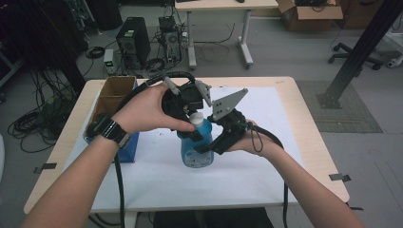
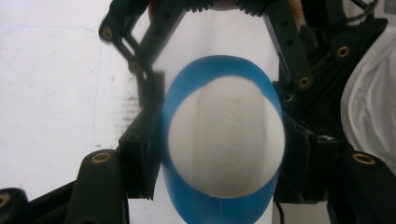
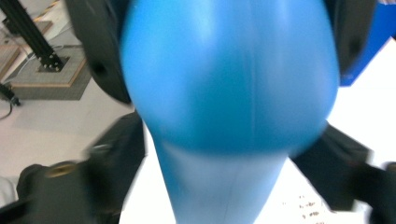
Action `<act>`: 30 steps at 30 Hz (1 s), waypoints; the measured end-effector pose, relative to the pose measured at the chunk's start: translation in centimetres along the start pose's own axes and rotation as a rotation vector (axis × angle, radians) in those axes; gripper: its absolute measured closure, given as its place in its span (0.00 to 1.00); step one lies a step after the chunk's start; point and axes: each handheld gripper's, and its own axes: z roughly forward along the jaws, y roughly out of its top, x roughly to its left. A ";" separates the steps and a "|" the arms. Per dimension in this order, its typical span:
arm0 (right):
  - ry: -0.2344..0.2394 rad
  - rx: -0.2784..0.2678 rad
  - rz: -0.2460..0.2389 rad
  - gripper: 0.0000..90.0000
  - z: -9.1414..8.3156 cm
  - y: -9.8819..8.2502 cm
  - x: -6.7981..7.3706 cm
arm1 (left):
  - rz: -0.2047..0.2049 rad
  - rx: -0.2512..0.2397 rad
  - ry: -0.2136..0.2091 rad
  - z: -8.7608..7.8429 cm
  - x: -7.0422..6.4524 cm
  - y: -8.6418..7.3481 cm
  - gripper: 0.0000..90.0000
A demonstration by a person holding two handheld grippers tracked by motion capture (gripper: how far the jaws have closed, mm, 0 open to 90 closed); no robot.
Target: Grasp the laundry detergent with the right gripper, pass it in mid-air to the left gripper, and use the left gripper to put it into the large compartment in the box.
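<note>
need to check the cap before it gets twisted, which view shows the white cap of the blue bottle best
The left gripper view: it looks straight down on the white cap, sharp and central, with the left gripper shut on it. The high view shows a small part of the cap beside the hand. The right gripper view gives the blurred blue bottle body.

surface: light wooden table (image 1: 311, 156), rounded corners
cover: white sheet (image 1: 247, 180) lay over most of the top
on sheet: blue bottle (image 1: 196, 152) stood upright, near middle
left edge: open cardboard box (image 1: 113, 97) sat on a blue box (image 1: 128, 149)
</note>
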 end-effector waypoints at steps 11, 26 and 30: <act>-0.108 0.208 0.149 0.02 -1.6 -4.1 -2.1 | -0.258 0.045 0.169 -4.1 2.2 -0.5 0.42; -0.207 0.335 0.234 0.05 -8.0 -8.2 -3.6 | -0.692 0.036 0.361 -12.2 5.7 -4.4 0.42; -0.242 0.353 0.246 0.05 -9.5 -8.8 -3.6 | -0.865 0.039 0.425 -14.0 6.5 -6.3 0.42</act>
